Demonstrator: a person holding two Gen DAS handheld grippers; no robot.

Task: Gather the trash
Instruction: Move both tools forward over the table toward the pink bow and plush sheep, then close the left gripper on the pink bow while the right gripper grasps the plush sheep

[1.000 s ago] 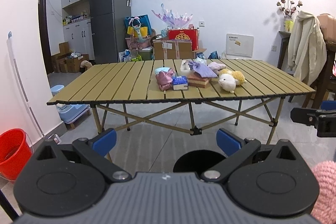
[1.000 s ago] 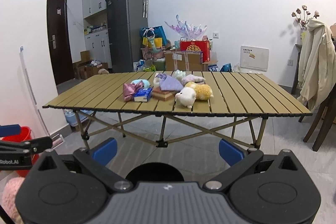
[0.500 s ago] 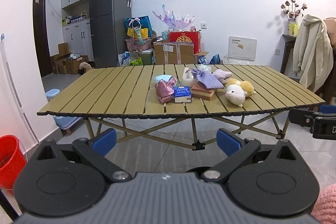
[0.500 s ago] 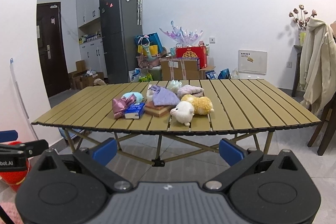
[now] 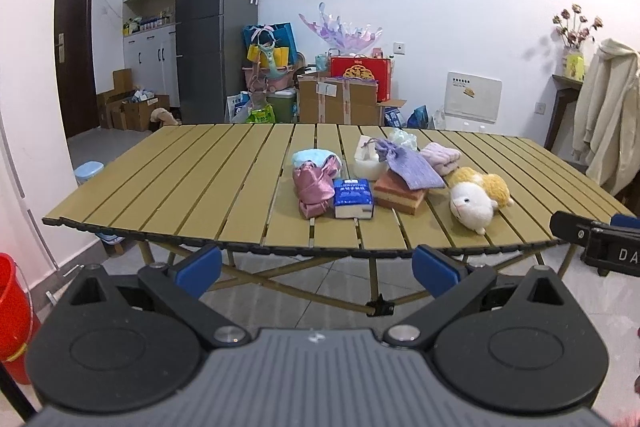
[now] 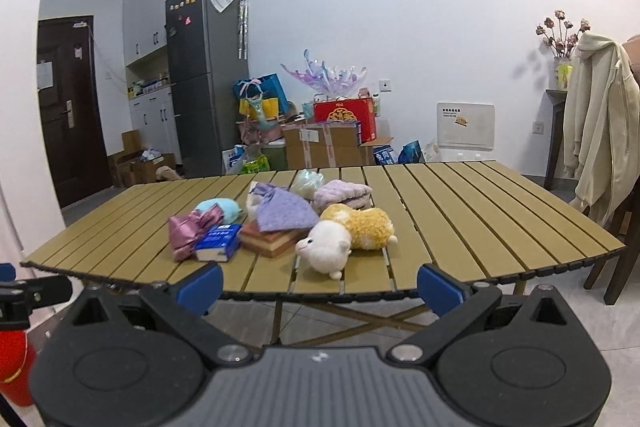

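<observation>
A slatted folding table point(image 5: 200, 187) point(image 6: 500, 223) holds a cluster of items: a pink satin pouch point(image 5: 312, 191) point(image 6: 188, 231), a blue tissue pack point(image 5: 353, 197) point(image 6: 219, 242), a brown box point(image 5: 400, 193) point(image 6: 272, 237), a purple pouch point(image 5: 412, 165) point(image 6: 284, 211), a plush sheep point(image 5: 476, 199) point(image 6: 344, 237) and a crumpled white wrapper point(image 5: 402, 138) point(image 6: 307, 183). My left gripper point(image 5: 316, 265) is open and empty before the table's near edge. My right gripper point(image 6: 320, 285) is open and empty, also short of the edge.
A red bucket point(image 5: 14, 311) point(image 6: 12, 359) stands on the floor at the left. A small blue bin point(image 5: 88, 173) sits under the table's left end. A coat on a chair point(image 6: 600, 131) is at the right. Boxes and a fridge point(image 5: 216, 27) line the back wall.
Both grippers have risen and moved closer to the table; the items look larger and a black bin seen between the fingers earlier has dropped out of view.
</observation>
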